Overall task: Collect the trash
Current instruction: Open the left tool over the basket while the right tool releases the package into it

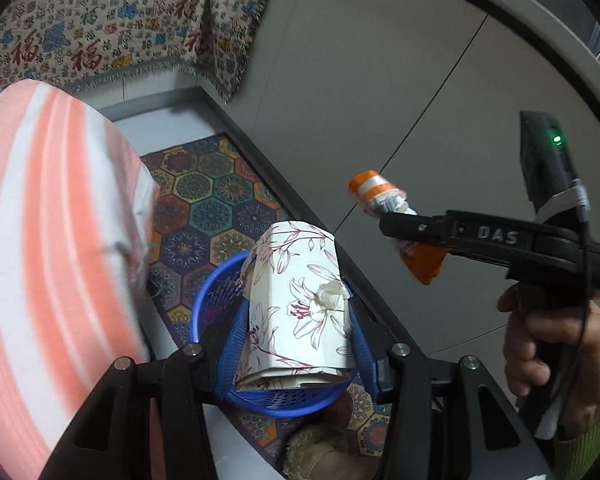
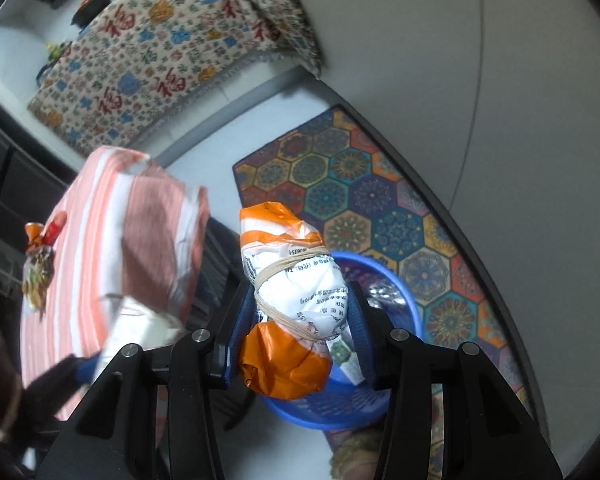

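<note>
left gripper (image 1: 300,320) clamps floral box (image 1: 300,296) | right gripper (image 2: 296,312) clamps orange-white packet (image 2: 292,300) (both above blue basket (image 2: 404,300))

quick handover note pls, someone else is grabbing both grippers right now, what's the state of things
Left gripper: shut on the floral tissue pack, held above the blue basket.
Right gripper: shut on the orange-and-white wrapped packet, tied with a rubber band, also over the basket.
The basket stands on the patterned rug on the floor, beside the striped table.
Done: both pieces picked up and brought over the basket.
Left: let both drop in. Wrappers are lying on the striped table and probably need collecting next.
</note>
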Motion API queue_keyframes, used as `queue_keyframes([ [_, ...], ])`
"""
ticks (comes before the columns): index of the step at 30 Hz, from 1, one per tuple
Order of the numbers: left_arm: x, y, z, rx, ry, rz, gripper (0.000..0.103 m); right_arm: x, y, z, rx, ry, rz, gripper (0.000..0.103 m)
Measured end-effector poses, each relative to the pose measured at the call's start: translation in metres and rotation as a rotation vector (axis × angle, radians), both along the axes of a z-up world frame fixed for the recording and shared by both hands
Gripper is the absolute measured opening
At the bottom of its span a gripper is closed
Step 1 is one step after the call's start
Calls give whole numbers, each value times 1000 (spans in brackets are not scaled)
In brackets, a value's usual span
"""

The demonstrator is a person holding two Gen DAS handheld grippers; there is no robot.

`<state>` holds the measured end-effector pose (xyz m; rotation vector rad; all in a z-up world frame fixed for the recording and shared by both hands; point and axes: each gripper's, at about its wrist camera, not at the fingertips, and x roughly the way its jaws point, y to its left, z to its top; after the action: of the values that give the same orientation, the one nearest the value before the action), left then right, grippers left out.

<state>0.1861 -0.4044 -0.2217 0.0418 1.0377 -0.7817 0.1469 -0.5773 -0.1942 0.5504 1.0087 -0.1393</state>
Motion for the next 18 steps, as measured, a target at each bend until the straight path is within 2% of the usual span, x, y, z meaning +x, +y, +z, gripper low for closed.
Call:
queue_keyframes([
  [5,1,-19,-17,28,5,-15,52,-4,-6,-3,24,8,-17,48],
  [7,3,-28,-24,42,5,-27,56,-5,-5,-3,25,8,-27,52],
  [8,0,-32,-28,53,5,-28,63,-4,-6,-4,27,5,-36,54],
  [9,3,-35,-32,64,4,-26,64,-5,-7,-3,33,0,-42,62],
  [11,7,-38,-36,76,11,-15,64,-6,-8,-2,30,-8,-57,66],
  [15,5,-24,-28,57,11,20,64,-11,-10,4,15,-28,-68,68],
  [18,1,-8,-11,61,-32,35,64,-11,-7,11,-27,-40,-68,72],
])
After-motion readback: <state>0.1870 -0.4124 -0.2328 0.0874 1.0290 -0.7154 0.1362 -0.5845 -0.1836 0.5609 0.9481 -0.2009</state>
